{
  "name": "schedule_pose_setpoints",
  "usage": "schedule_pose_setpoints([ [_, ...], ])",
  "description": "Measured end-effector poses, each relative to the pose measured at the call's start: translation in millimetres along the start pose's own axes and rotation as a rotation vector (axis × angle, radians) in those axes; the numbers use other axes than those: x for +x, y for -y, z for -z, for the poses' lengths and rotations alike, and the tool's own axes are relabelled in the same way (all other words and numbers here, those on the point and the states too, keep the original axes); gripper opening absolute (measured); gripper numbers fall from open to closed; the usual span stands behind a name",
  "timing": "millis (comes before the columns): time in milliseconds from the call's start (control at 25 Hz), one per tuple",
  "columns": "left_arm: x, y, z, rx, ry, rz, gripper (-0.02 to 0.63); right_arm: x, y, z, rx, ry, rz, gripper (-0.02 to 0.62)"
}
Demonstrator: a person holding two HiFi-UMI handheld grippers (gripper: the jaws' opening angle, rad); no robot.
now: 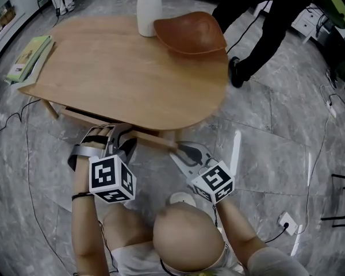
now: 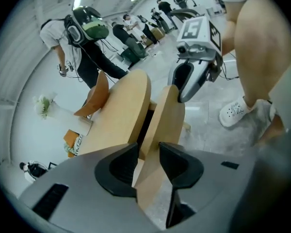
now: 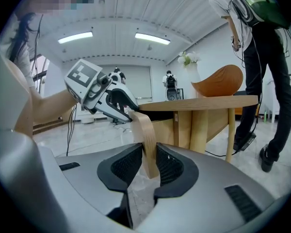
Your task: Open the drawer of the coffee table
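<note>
Left gripper view shows the left gripper (image 2: 148, 154) with jaws wide, the drawer front (image 2: 165, 115) between them, under the coffee table (image 2: 121, 110) top; the right gripper (image 3: 148, 161) pinches the same panel

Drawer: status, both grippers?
Left gripper open, straddling drawer front. Right gripper shut on it; it looks slightly pulled out. Operator's leg close in front.

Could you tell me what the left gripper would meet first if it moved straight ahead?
Probably the drawer front, whose edge stands between its open jaws; it would seat deeper into the left gripper. Farther along that panel sits the right gripper.
</note>
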State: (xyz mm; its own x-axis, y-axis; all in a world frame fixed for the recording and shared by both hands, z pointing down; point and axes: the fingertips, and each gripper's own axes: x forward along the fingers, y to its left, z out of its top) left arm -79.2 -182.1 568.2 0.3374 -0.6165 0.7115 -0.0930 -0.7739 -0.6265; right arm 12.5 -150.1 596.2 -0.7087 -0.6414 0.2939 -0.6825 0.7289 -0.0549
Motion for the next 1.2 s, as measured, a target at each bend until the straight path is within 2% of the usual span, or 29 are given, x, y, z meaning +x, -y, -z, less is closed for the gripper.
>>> schedule_pose_setpoints([
  [120,0.9,0.7,-0.3,0.055,-0.038,0.024,0.138,-0.1,0.1,-0.5,-0.005,0.0,0.004,0.095],
  [200,0.7,3.3,-0.1,0.064,-0.044,0.046,0.137,-0.4,-2.3,0.2,-0.009,-0.006,-0.007,0.095],
  [400,-9.4,20.1,2.9,0.048,-0.021,0.127,0.132,-6.5,-22.2,4.7,-0.008,-0.016,-0.055,0.092],
  [520,-15.6,25.5,5.2,0.017,0.007,0.146,0.132,-8.4,-31.3,5.2,-0.002,-0.017,-0.067,0.092],
  [760,-15.2,33.5,8.5,0.015,-0.011,0.125,0.132,-6.9,-38.6,11.8,-0.065,-0.041,-0.058,0.094],
  [880,-15.4,33.2,8.0,0.003,-0.008,0.109,0.132,-8.9,-40.0,3.1,-0.098,-0.01,-0.039,0.094],
  [1040,-14.7,32.6,7.8,0.02,-0.033,0.07,0.132,-7.3,-44.4,-21.4,-0.191,0.041,-0.011,0.094],
  [1200,-14.1,31.6,7.0,0.011,-0.024,0.057,0.132,2.0,-49.7,-31.5,-0.291,0.032,0.009,0.094],
])
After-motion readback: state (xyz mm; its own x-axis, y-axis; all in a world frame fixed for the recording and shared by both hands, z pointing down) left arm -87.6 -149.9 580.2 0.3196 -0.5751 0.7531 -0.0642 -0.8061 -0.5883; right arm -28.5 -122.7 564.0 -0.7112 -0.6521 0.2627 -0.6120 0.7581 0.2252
